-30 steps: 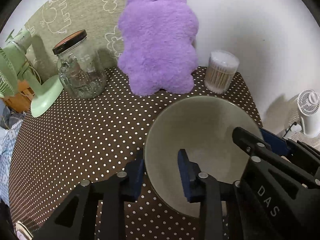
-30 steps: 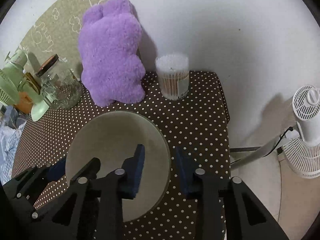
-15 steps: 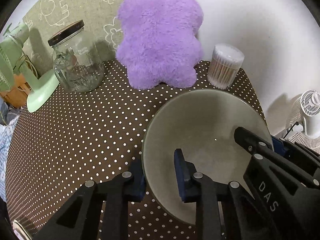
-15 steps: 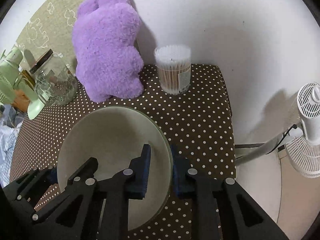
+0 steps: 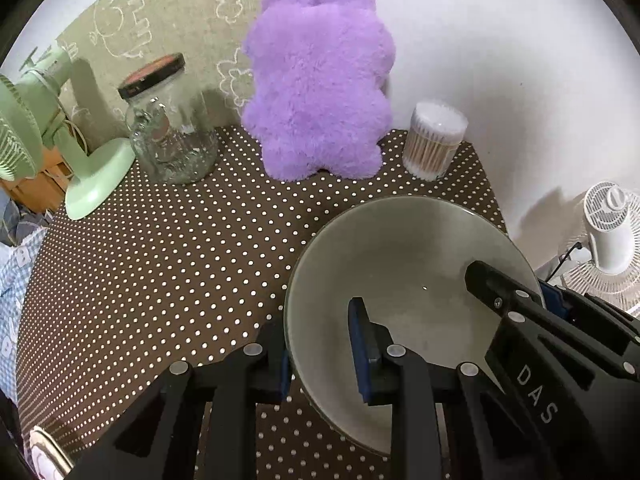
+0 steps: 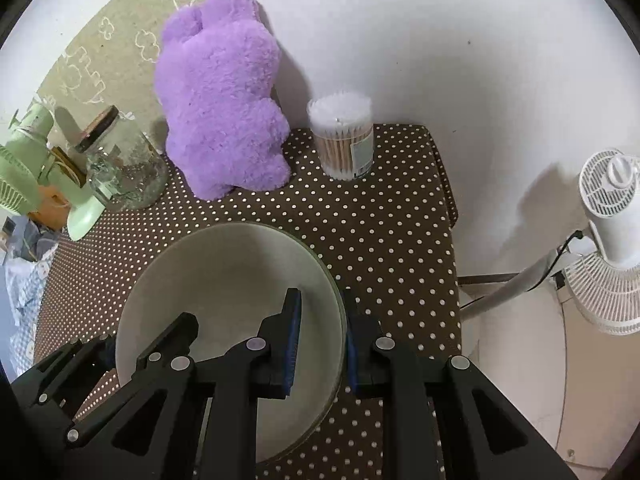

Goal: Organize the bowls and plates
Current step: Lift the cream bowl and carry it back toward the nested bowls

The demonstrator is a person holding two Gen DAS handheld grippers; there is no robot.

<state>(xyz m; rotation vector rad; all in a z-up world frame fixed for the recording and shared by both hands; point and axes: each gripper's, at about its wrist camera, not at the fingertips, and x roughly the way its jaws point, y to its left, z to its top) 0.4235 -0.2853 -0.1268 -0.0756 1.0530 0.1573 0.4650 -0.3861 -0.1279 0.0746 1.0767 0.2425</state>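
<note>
A pale grey-green bowl (image 5: 404, 256) is held above the brown polka-dot table (image 5: 168, 264). My left gripper (image 5: 320, 344) is shut on the bowl's left rim, one finger inside and one outside. My right gripper (image 6: 320, 332) is shut on the bowl's (image 6: 232, 280) right rim in the same way. The right gripper also shows in the left wrist view (image 5: 532, 320) at the bowl's far side, and the left gripper shows in the right wrist view (image 6: 104, 356). The bowl is empty.
A purple plush bear (image 5: 320, 80) stands at the back against the wall, with a glass jar (image 5: 168, 128) to its left and a cotton swab tub (image 5: 434, 140) to its right. A green desk fan (image 5: 44, 128) stands far left. A white floor fan (image 6: 608, 240) stands beyond the table's right edge.
Both grippers have closed on the bowl's rim, from wide apart to pinching it. The bowl has risen and sits closer to the cameras.
</note>
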